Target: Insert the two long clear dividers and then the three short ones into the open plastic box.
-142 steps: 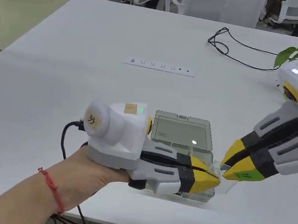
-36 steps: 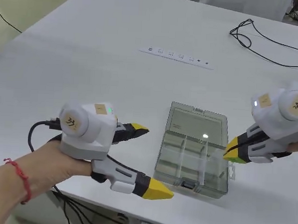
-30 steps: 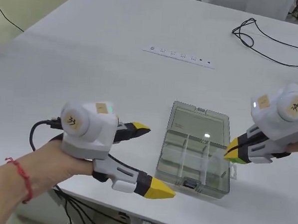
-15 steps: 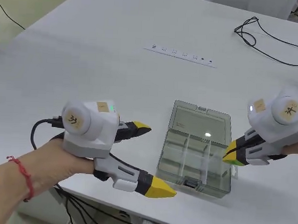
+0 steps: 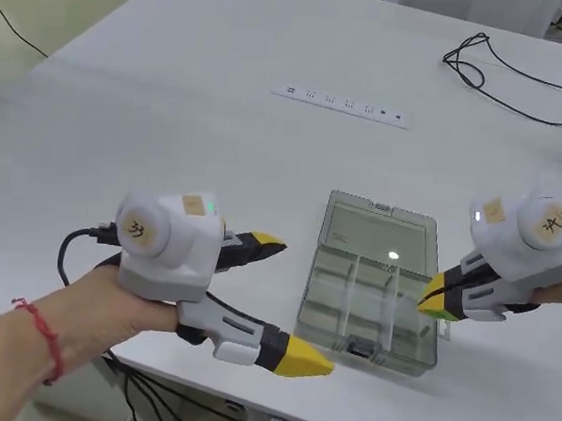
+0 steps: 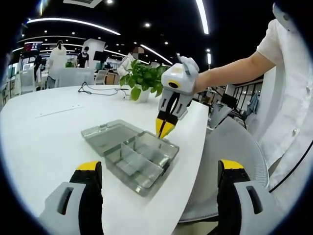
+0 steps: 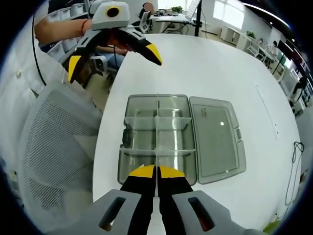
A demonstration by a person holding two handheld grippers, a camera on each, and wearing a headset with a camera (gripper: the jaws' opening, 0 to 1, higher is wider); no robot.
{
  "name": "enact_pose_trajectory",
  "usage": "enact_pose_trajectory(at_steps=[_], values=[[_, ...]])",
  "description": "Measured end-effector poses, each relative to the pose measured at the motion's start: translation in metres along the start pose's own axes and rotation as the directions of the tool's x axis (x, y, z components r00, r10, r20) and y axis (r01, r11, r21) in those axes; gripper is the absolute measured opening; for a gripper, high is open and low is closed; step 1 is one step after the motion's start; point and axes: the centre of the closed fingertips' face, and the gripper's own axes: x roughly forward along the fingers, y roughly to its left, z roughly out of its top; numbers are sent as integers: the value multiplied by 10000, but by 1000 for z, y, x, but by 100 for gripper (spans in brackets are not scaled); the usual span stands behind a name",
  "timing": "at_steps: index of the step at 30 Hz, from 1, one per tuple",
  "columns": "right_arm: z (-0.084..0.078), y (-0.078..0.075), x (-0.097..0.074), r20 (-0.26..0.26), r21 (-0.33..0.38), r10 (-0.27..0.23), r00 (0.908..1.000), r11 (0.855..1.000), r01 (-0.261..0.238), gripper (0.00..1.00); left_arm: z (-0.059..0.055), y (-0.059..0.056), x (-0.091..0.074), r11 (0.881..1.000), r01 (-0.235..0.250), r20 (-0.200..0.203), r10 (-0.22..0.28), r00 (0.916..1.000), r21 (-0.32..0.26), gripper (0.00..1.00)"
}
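Box open on tabletop, between the tools.
Right tool pinches clear divider at box edge; left tool spread wide, empty, box to its right.

You have bright, even overhead light on the white table, so the shadows under the box are soft and faint. A small glare spot sits on its clear lid. In the left gripper view ceiling light strips blaze against dark surroundings, and both gripper views bend hard towards their edges
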Motion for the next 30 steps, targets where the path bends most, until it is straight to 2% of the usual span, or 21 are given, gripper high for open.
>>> enact_pose_trajectory(at_steps=[7, 9, 19, 30], values=[[-8, -6, 7, 304, 86, -86, 9995, 9999, 84, 3, -2, 0, 1, 10000, 32, -37, -32, 10000, -15, 100], [-6, -4, 10, 348, 140, -112, 9993, 9998, 108, 3, -3, 1, 1, 10000, 23, -70, -23, 10000, -24, 100], [-11, -3, 21, 218, 14, -153, 9996, 9999, 153, 3, -2, 1, 2, 10000, 54, -85, -54, 9999, 11, 100], [-13, -2, 27, -22, -115, -201, 9998, 9997, 200, 3, -7, 2, -1, 10000, 37, -205, -38, 9998, -22, 100]])
